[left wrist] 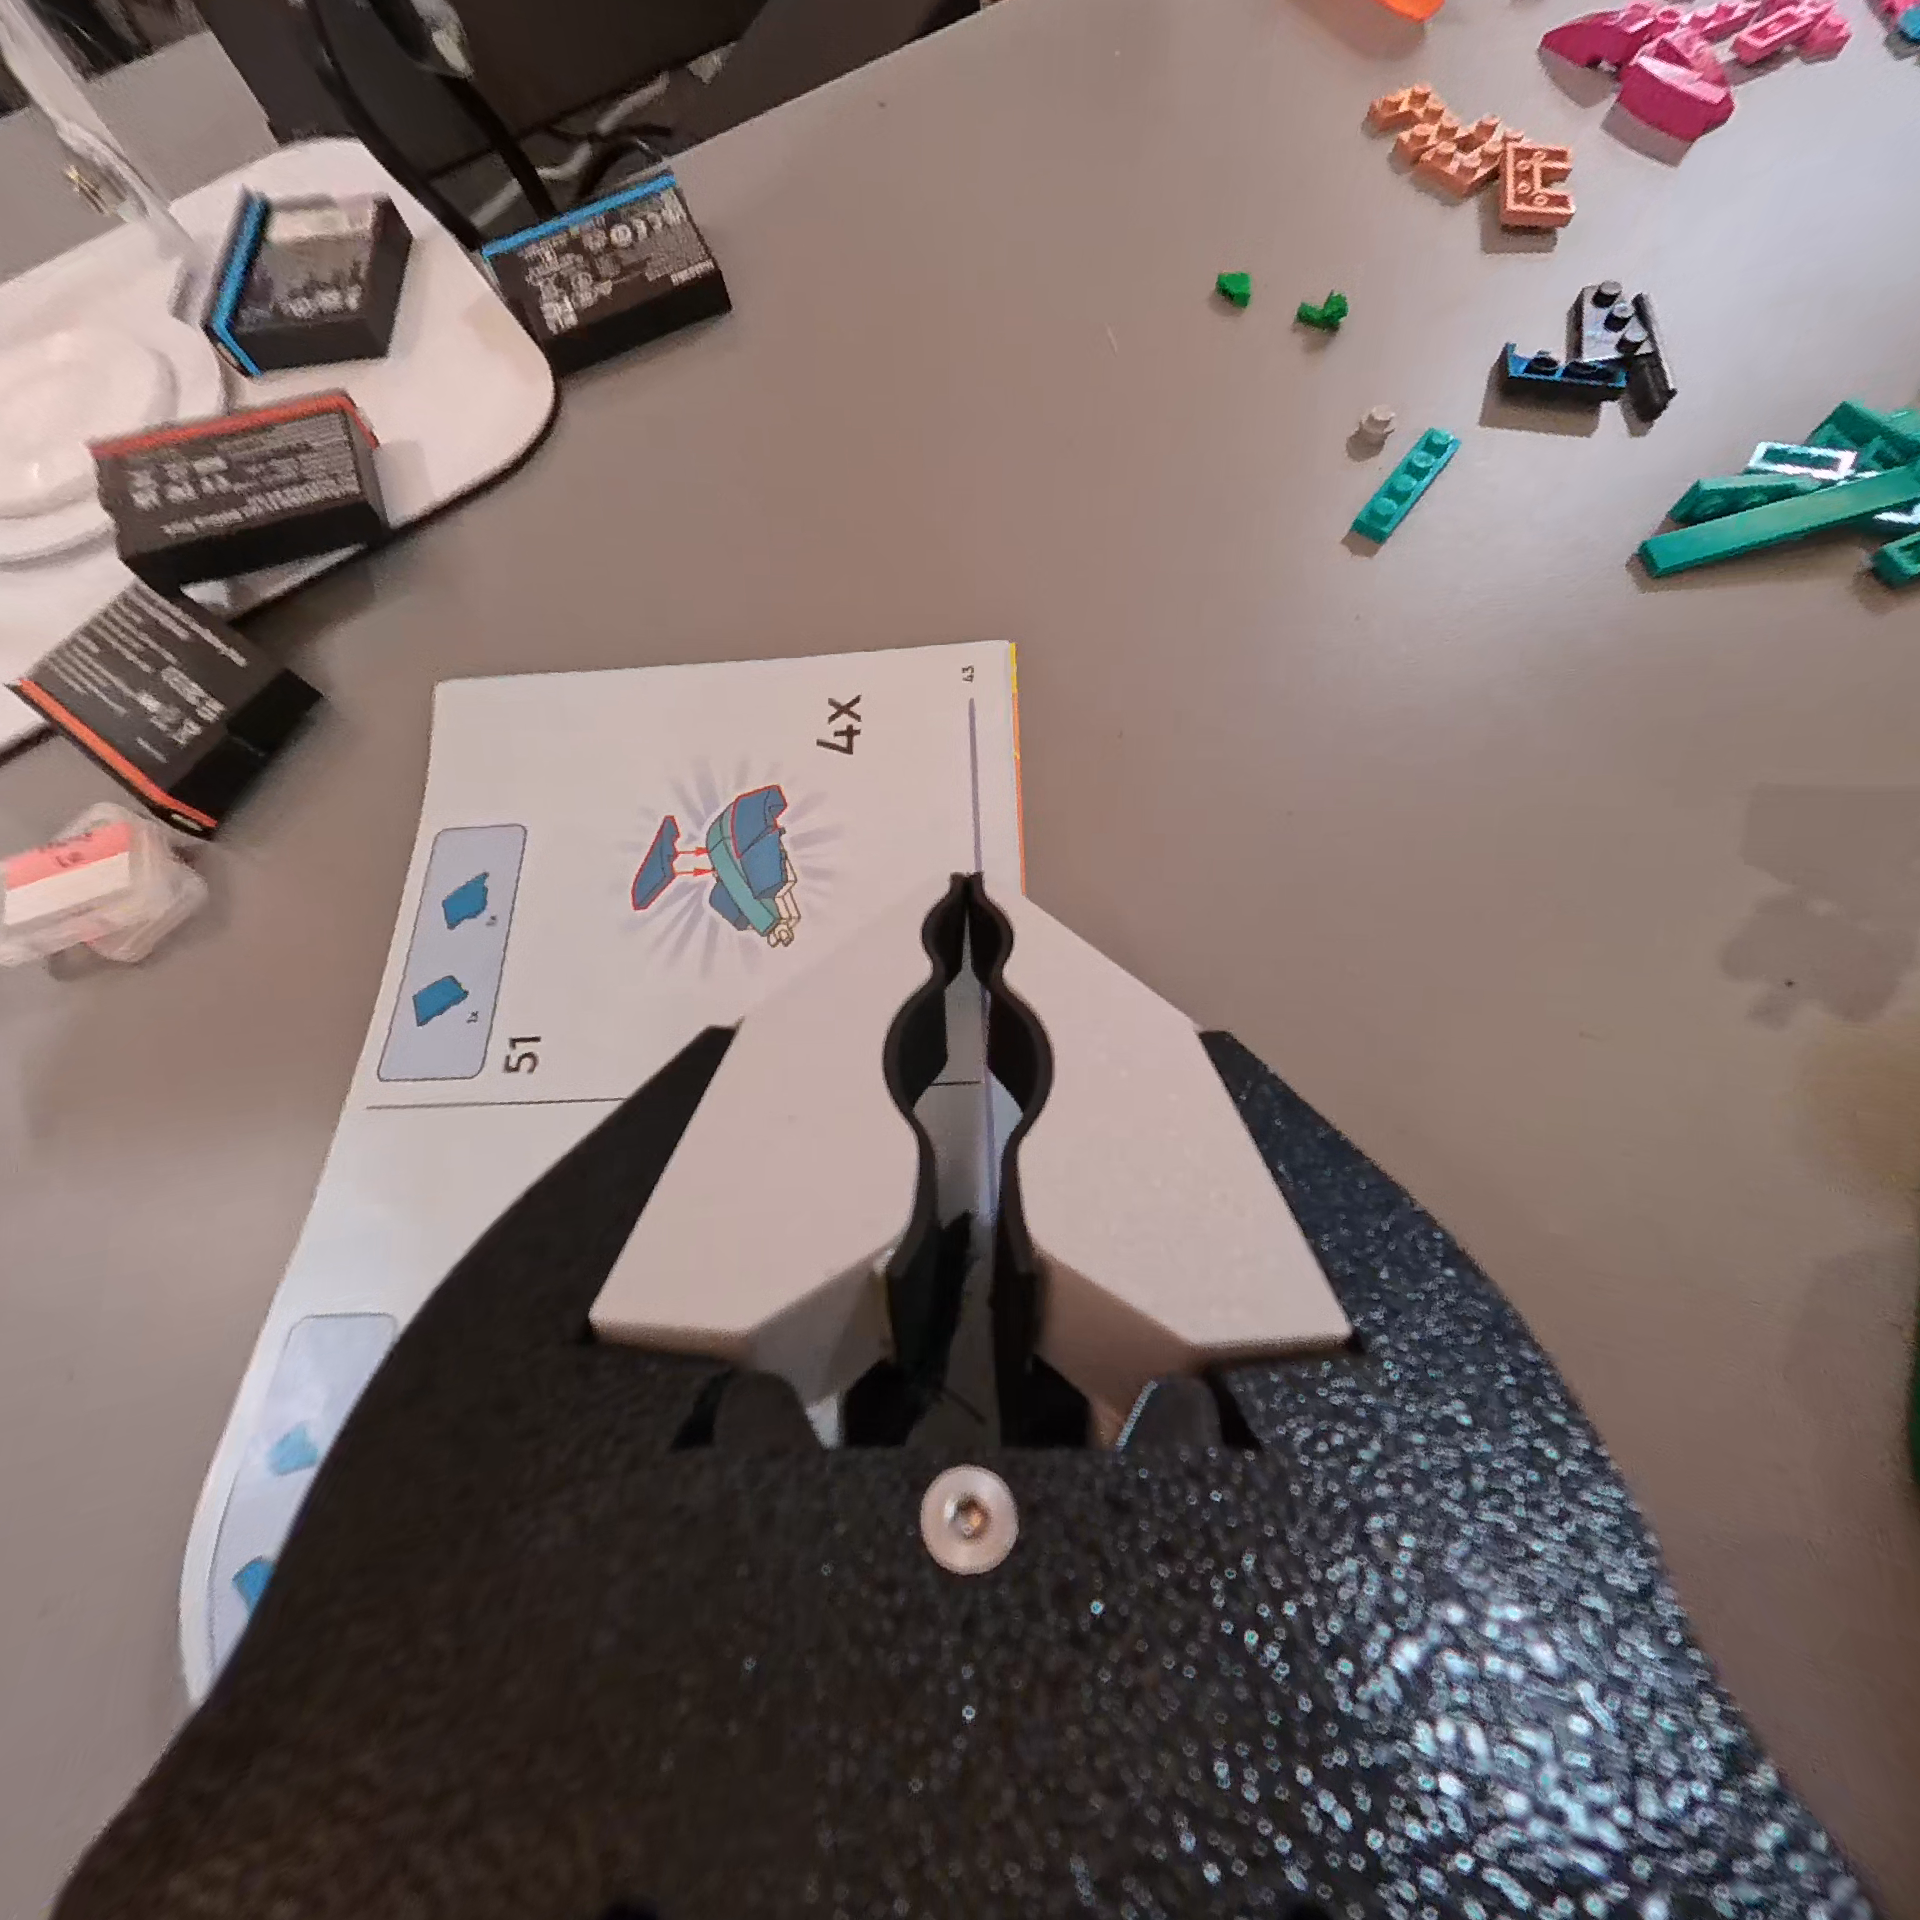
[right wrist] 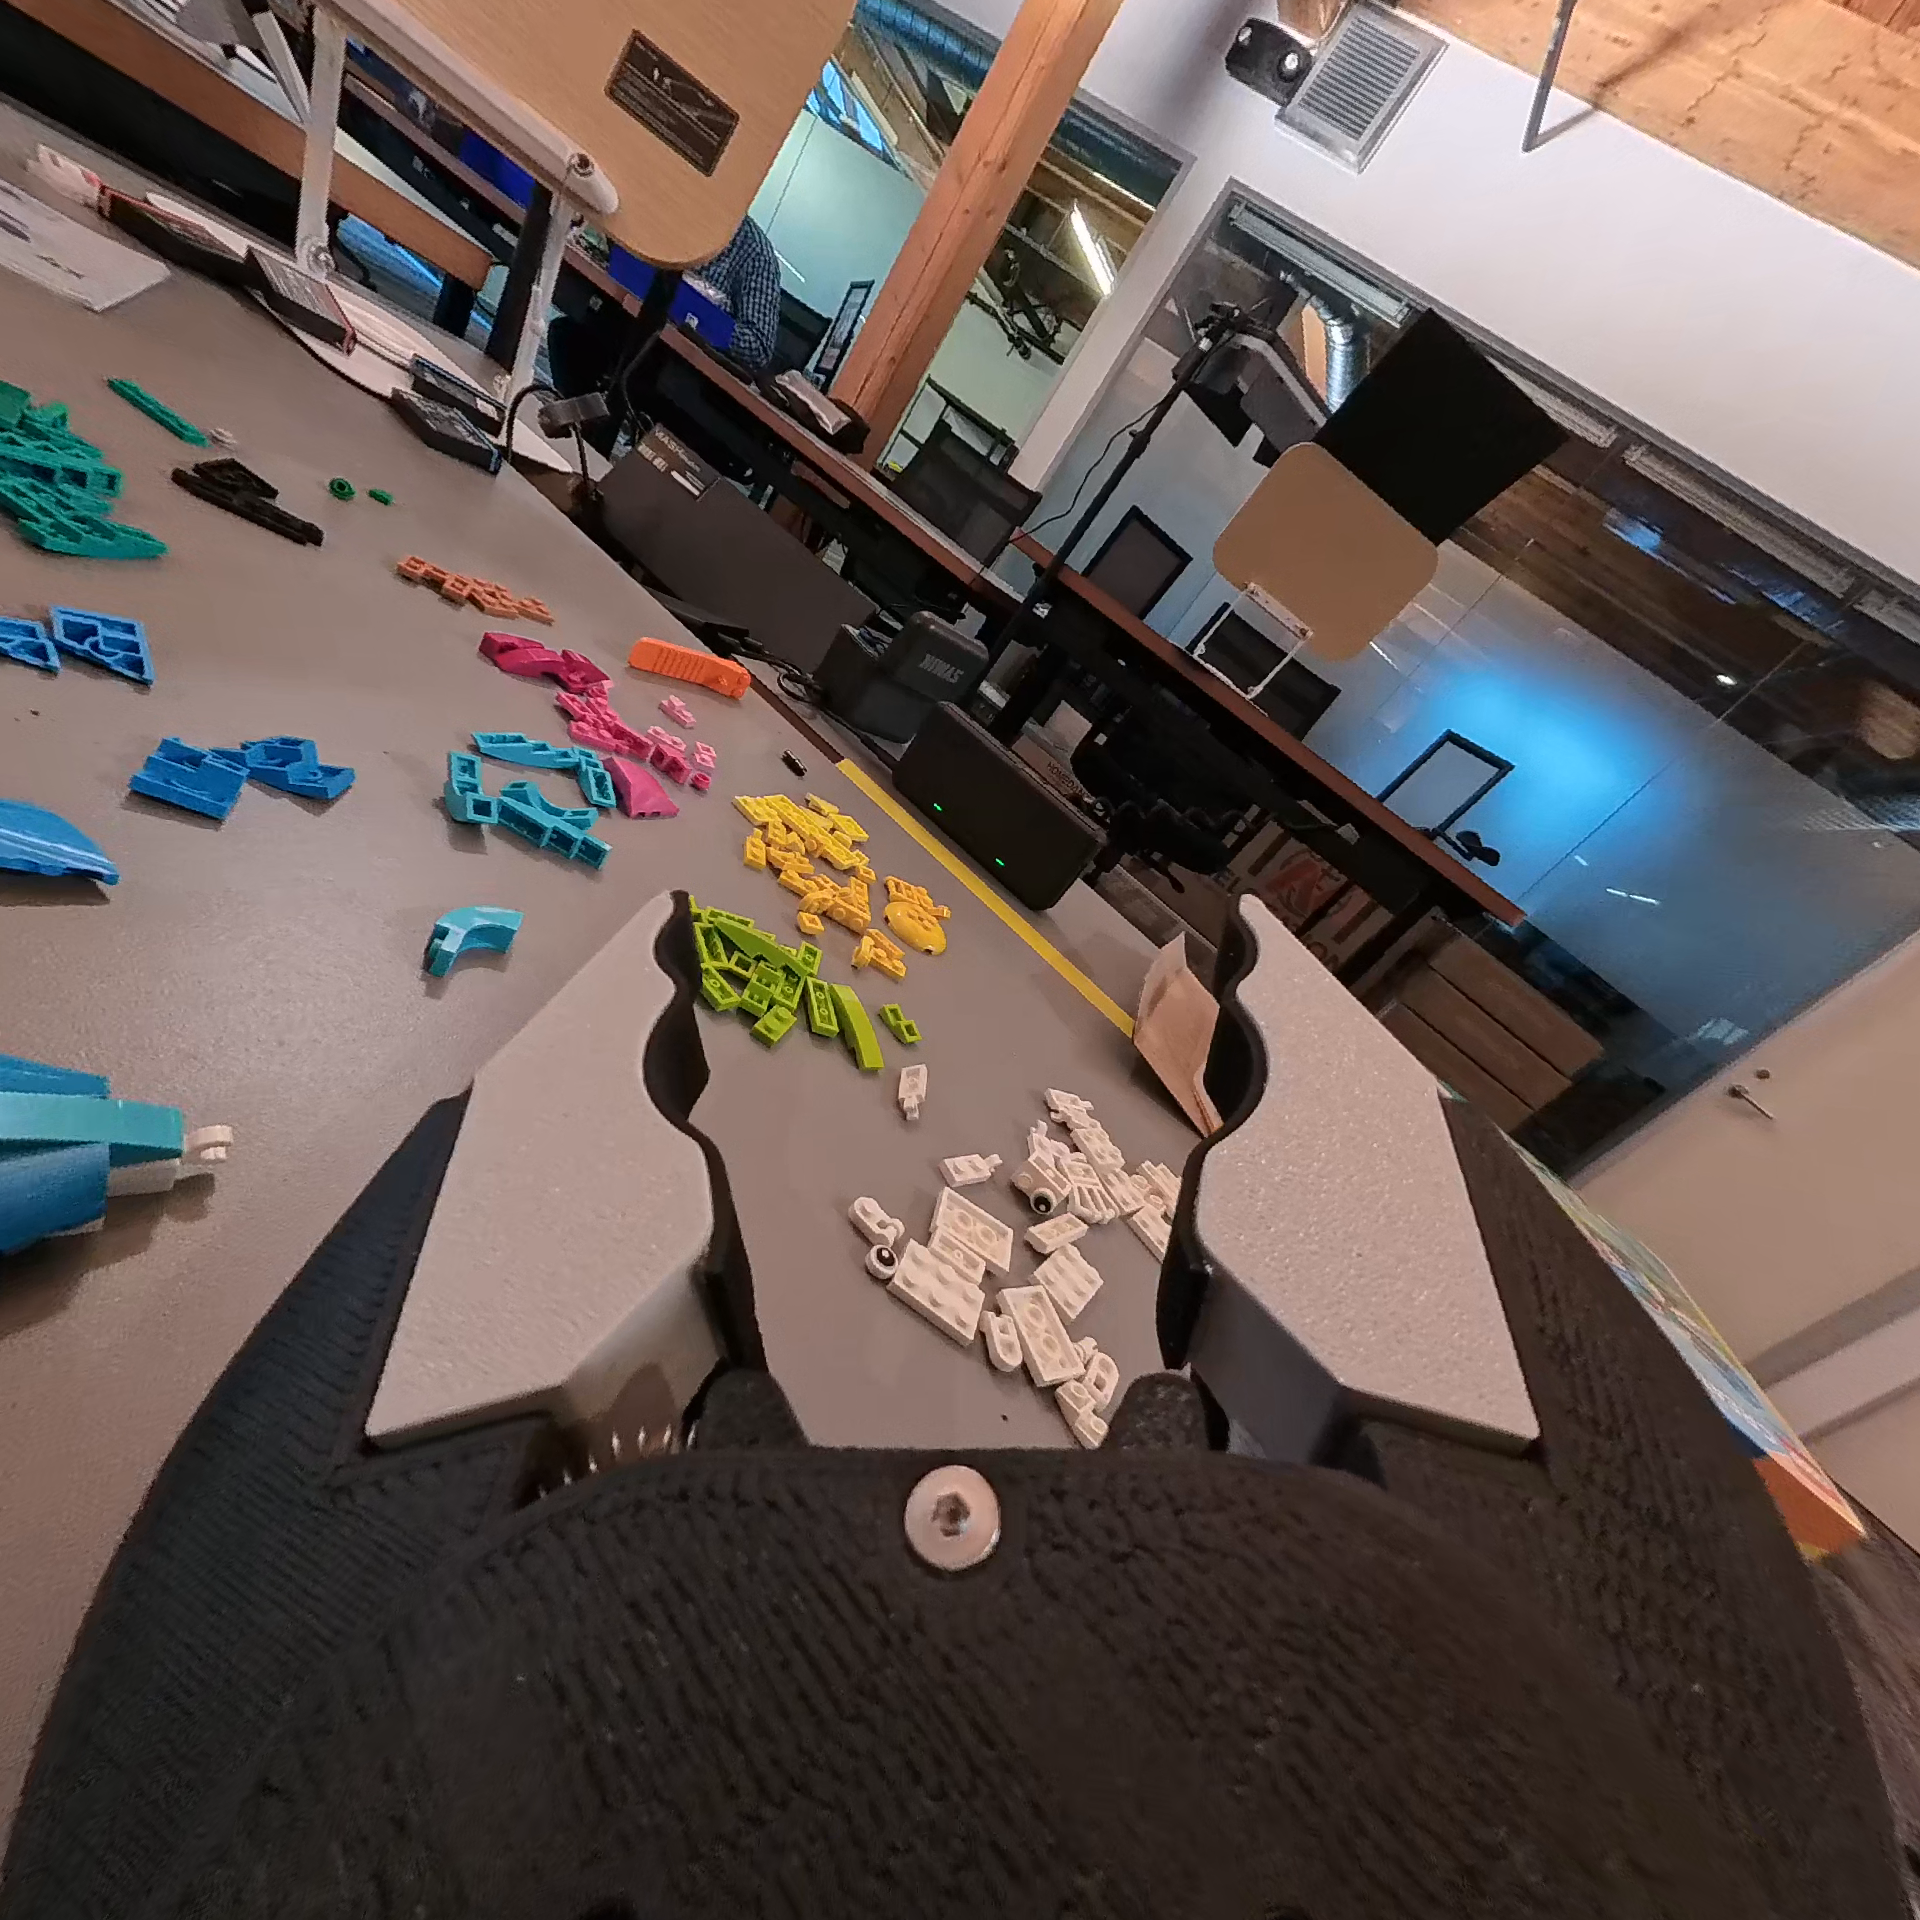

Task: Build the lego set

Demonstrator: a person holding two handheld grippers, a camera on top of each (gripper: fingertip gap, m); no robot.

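My left gripper (left wrist: 968, 883) is shut, with nothing visible between its fingers. It hovers over the open instruction booklet (left wrist: 675, 790), tips near the page's right edge. My right gripper (right wrist: 956, 914) is open and empty, low over the grey table. A pile of white pieces (right wrist: 1039, 1247) lies between its fingers, with lime pieces (right wrist: 769, 977) and yellow pieces (right wrist: 821, 852) beyond. A partly built blue and teal assembly (right wrist: 62, 1153) lies at the left edge. Teal plates (left wrist: 1787, 499), black pieces (left wrist: 1590, 353), salmon pieces (left wrist: 1486, 156) and pink pieces (left wrist: 1662, 62) lie right of the booklet.
Several black boxes (left wrist: 613, 270) stand on and beside a white pad (left wrist: 447, 416) at the far left. An orange brick separator (right wrist: 691, 665) lies near the table edge, which is marked with yellow tape (right wrist: 987, 904). A colourful box (right wrist: 1714, 1382) sits to my right. Left tips to right tips: about 50 cm.
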